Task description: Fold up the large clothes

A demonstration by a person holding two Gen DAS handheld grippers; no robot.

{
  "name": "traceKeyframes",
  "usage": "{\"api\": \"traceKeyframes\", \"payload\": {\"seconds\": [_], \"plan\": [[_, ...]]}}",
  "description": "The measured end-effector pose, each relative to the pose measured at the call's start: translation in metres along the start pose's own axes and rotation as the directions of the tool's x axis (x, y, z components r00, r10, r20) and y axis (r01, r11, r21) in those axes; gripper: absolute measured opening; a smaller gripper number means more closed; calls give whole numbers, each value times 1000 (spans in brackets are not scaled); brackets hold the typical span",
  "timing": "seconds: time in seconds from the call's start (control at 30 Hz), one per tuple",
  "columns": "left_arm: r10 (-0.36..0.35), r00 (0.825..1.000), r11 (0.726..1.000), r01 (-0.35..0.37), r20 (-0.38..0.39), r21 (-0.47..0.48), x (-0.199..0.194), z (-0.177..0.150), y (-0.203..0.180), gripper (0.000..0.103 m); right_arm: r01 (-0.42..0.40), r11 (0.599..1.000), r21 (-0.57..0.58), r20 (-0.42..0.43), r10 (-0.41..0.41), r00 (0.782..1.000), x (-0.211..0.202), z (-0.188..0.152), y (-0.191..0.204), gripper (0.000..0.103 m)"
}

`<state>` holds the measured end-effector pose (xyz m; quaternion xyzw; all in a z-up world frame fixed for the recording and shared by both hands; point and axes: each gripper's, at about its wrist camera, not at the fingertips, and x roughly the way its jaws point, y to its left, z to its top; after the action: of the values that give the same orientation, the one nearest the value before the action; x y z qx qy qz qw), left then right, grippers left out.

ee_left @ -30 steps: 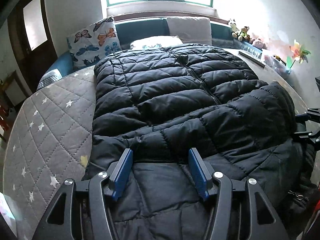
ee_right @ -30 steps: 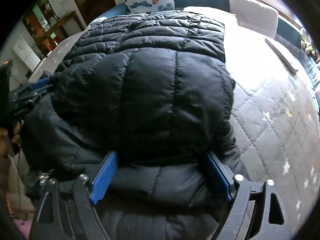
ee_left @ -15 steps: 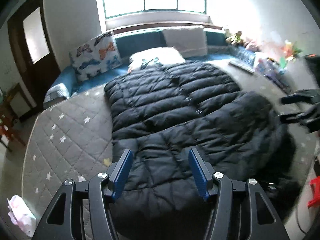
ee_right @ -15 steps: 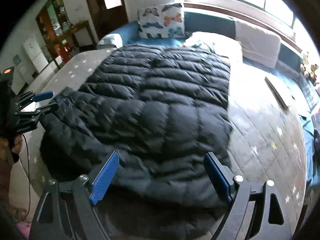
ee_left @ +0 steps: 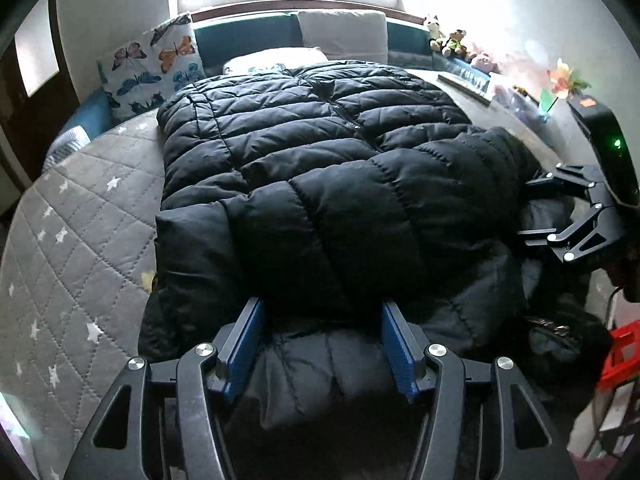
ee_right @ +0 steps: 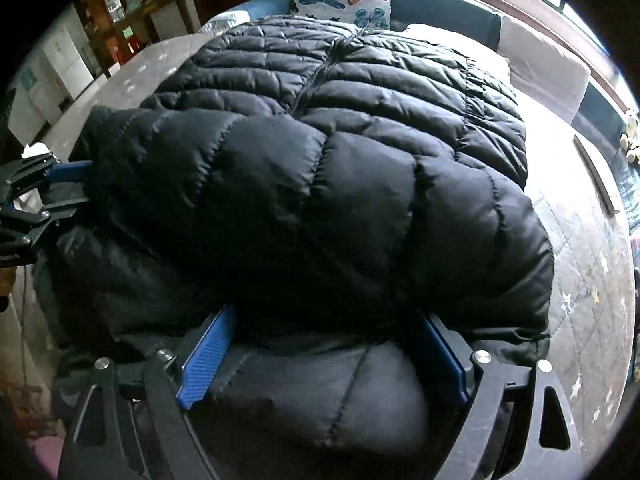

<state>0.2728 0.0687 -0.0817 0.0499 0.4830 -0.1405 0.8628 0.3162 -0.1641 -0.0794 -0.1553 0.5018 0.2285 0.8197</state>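
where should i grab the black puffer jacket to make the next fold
Judging by its pose, grip the black puffer jacket along its thick near folded edge, coming in low from the near side of the bed. Both tongs, left and right, already straddle that bulging roll with open jaws, and the rest lies flat toward the butterfly pillow.

One black puffer jacket (ee_left: pixel 328 184) under me. Two grippers mine: left gripper (ee_left: pixel 322 344), right gripper (ee_right: pixel 326 354), two blue pads each. One butterfly pillow (ee_left: pixel 154 70), one beige cushion (ee_left: pixel 342 34). Soft toys (ee_left: pixel 454 42) on ledge, three countable, rest blurred. One pinwheel (ee_left: pixel 564 84).
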Motion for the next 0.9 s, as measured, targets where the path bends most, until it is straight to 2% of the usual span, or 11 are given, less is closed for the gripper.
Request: {"api": "traceKeyframes", "payload": {"seconds": [0.1,0.2,0.27,0.37,0.43,0.47,0.6,0.8,0.9], "plan": [[44,999,998,-44,9,35,-9,-2,-9,62,5,1000,-18,10,-5,1000,-5,-1,1,98],[24,999,998,-26,36,59,-37,-6,-18,62,-14,1000,-8,39,15,999,-23,-6,-2,98],[5,998,994,-12,64,111,-59,-14,-31,62,-13,1000,-24,74,14,997,-42,-15,1,98],[-22,994,978,-1,106,208,-93,-35,-60,70,23,997,-76,125,-13,992,-70,-29,5,98],[-52,993,966,22,109,257,-105,-50,-77,81,38,994,-100,150,-23,988,-84,-40,6,98],[-71,992,956,39,103,291,-110,-61,-90,87,42,993,-107,155,-26,988,-89,-44,5,98],[-113,990,913,71,82,402,-116,-98,-130,87,55,988,-146,162,-31,986,-101,-76,9,98],[-43,995,811,-15,85,585,-95,-146,-175,87,154,947,-281,140,-118,983,-91,-119,24,98],[-39,997,804,-8,66,595,-84,-154,-180,87,189,912,-363,122,-154,980,-84,-139,34,98]]}}
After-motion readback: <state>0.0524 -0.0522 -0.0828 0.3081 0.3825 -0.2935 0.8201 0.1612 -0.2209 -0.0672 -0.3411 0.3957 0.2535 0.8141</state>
